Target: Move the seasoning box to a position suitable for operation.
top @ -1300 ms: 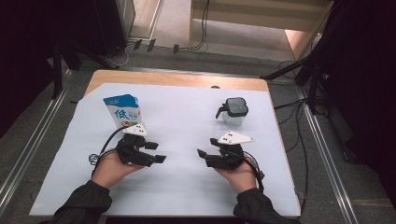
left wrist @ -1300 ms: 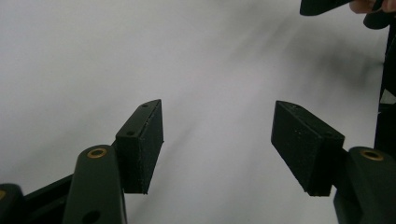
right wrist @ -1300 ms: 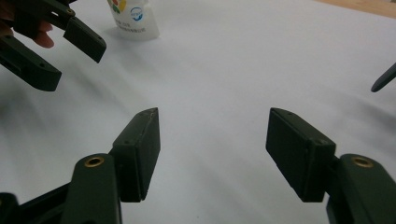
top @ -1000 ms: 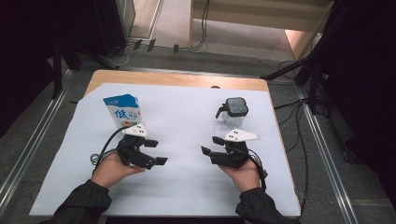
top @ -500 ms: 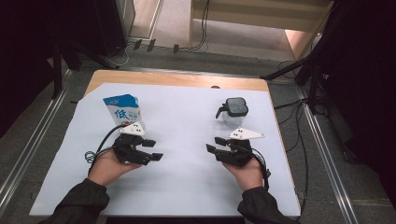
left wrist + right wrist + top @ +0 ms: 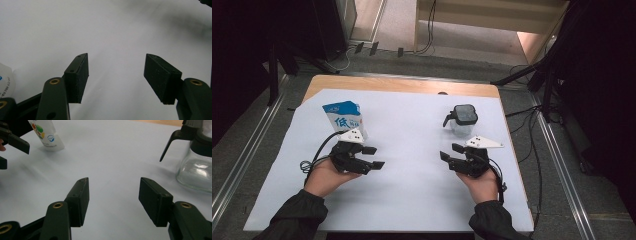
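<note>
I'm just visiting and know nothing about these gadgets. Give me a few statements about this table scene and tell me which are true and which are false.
1. The blue-and-white milk carton stands upright on the white sheet. True.
2. The left hand-held gripper clamps the carton. False: its jaws are open with nothing between them.
3. The clear glass jug with a black lid stands beyond the right hand-held gripper. True.
4. The jug lies tipped on its side. False: it stands upright.
5. The right hand-held gripper holds the jug's handle. False: its jaws are open over bare sheet.
</note>
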`<state>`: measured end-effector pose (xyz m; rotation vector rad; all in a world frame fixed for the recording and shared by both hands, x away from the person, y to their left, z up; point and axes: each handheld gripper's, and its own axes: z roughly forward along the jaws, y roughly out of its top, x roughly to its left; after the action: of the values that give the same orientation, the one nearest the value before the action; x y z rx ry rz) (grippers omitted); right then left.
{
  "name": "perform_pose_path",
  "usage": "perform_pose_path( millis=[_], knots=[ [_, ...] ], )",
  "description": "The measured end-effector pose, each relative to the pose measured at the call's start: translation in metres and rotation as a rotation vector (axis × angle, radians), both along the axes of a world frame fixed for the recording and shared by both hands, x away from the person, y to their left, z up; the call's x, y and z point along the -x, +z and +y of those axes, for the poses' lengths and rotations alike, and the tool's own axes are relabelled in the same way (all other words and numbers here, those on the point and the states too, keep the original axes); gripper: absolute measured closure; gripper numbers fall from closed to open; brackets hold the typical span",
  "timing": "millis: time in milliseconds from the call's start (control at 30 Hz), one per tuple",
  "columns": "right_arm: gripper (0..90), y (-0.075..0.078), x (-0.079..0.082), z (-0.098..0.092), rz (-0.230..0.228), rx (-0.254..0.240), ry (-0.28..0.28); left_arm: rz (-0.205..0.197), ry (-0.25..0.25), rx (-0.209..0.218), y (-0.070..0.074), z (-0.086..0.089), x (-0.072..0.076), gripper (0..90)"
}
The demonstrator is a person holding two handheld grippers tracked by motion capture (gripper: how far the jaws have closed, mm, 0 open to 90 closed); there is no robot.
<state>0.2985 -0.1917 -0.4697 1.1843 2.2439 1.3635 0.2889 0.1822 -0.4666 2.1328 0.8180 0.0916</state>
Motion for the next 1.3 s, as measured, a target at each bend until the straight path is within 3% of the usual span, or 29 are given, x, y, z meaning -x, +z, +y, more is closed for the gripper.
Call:
perform_pose_path(
  millis=[400,533,700,767,867,1300],
  knots=[
    [30.6,0.000,-0.002,-0.007,0.015,-0.011,-0.045,-0.002,-0.002,0.021,0.001,0.004,-0.003,36.7],
    [14.7,0.000,-0.003,-0.006,0.006,0.006,-0.093,0.004,-0.002,0.021,0.001,0.004,-0.003,36.2],
    [13.5,0.002,-0.007,-0.010,-0.008,0.006,-0.134,-0.005,0.000,0.022,0.003,0.005,-0.003,36.1],
    [12.7,0.002,-0.015,-0.015,0.000,-0.038,-0.159,-0.006,-0.002,0.023,0.004,0.006,-0.003,36.0],
    [12.7,0.001,-0.021,-0.020,-0.001,-0.055,-0.168,-0.009,0.001,0.019,0.004,0.006,-0.002,35.7],
    [15.1,-0.007,-0.054,-0.019,0.015,0.021,-0.224,0.001,0.022,0.022,0.007,0.011,0.003,33.1]
  ],
)
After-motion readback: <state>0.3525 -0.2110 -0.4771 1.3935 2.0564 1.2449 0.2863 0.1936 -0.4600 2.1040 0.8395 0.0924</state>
